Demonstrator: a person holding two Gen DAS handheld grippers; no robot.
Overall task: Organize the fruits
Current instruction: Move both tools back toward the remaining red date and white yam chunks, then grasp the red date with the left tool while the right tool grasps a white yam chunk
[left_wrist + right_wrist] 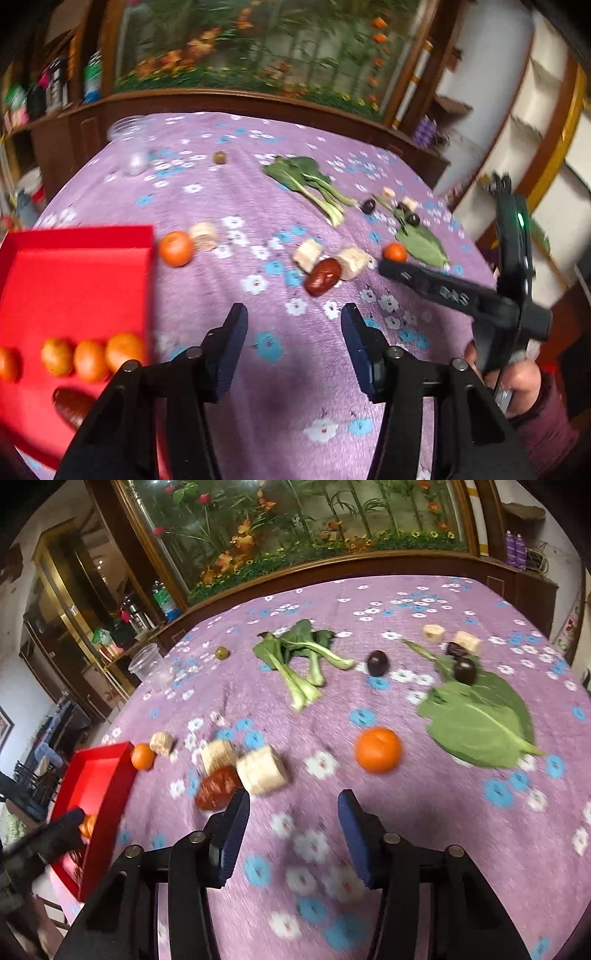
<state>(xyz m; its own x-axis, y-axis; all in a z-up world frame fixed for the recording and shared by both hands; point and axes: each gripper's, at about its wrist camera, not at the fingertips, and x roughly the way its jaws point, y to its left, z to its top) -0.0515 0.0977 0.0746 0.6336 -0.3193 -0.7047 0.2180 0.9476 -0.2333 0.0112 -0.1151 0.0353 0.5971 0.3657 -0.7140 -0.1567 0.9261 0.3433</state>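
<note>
A red tray (74, 280) at the left holds several oranges (88, 360) and a red date (72, 404); it also shows in the right wrist view (110, 797). On the purple cloth lie an orange (176, 248) by the tray, a red date (323, 277), another orange (378, 750) and dark plums (377, 662). My left gripper (294, 347) is open and empty above the cloth, right of the tray. My right gripper (291, 834) is open and empty, just short of the date (218, 788) and orange.
Beige cut chunks (261, 770) lie among the fruit. Bok choy (299, 661) and a big green leaf (480, 723) lie farther back. A clear plastic cup (147, 662) and a green olive-like fruit (222, 652) sit near the far edge. A wooden cabinet stands behind.
</note>
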